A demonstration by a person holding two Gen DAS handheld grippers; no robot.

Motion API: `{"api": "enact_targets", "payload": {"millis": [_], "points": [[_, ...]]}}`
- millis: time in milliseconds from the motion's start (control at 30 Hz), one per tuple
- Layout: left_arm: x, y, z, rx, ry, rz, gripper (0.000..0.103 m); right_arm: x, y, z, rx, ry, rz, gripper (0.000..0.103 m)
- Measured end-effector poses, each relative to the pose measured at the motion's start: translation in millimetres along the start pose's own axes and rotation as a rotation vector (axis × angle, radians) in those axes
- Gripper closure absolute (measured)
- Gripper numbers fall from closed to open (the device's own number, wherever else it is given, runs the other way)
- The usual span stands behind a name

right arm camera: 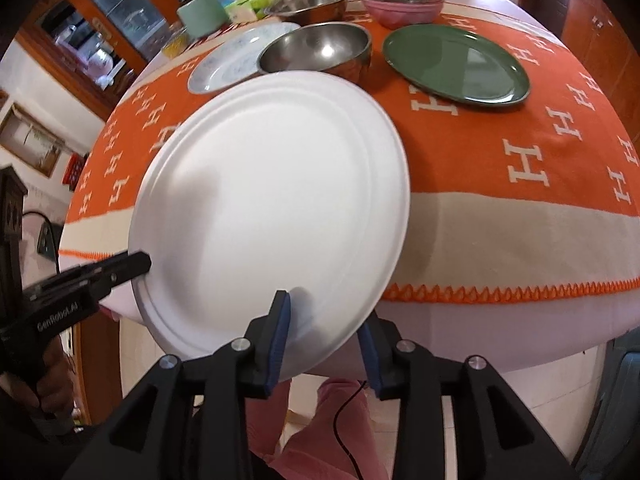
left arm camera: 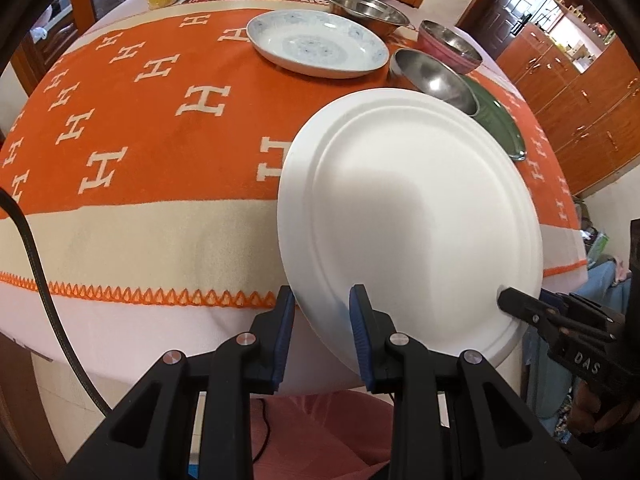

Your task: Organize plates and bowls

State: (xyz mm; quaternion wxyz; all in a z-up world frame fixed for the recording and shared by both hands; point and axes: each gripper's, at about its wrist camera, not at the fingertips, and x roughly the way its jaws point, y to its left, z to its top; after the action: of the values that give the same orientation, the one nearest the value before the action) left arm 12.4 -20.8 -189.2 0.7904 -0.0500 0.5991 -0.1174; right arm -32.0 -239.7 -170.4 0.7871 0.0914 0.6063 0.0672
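Plates and bowls lie scattered, unstacked, on the surface (left arm camera: pixel 140 216). White plate (left arm camera: pixel 408 216) hangs tilted over its near edge; left tongs (left arm camera: pixel 320 332) clamp its rim, right tongs (right arm camera: pixel 324 336) straddle the rim, seemingly loosened. Patterned plate (left arm camera: pixel 316 44), green plate (right arm camera: pixel 456 64) and steel bowls (right arm camera: pixel 316 50) await sorting: barely started.

green plate (left arm camera: pixel 500 128) half hidden behind white plate (left arm camera: pixel 408 216)
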Motion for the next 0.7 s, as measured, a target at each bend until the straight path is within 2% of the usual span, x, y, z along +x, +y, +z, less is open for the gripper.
{"api": "enact_targets", "payload": {"millis": [233, 700], "points": [[8, -3, -1, -0.016, 0.018, 0.034, 0.076, 8, -5, -2, -0.014, 0.011, 0.003, 0.066], [19, -6, -10, -0.011, 0.06, 0.044, 0.076, 25, -10, -9, -0.012, 0.091, 0.017, 0.059]]}}
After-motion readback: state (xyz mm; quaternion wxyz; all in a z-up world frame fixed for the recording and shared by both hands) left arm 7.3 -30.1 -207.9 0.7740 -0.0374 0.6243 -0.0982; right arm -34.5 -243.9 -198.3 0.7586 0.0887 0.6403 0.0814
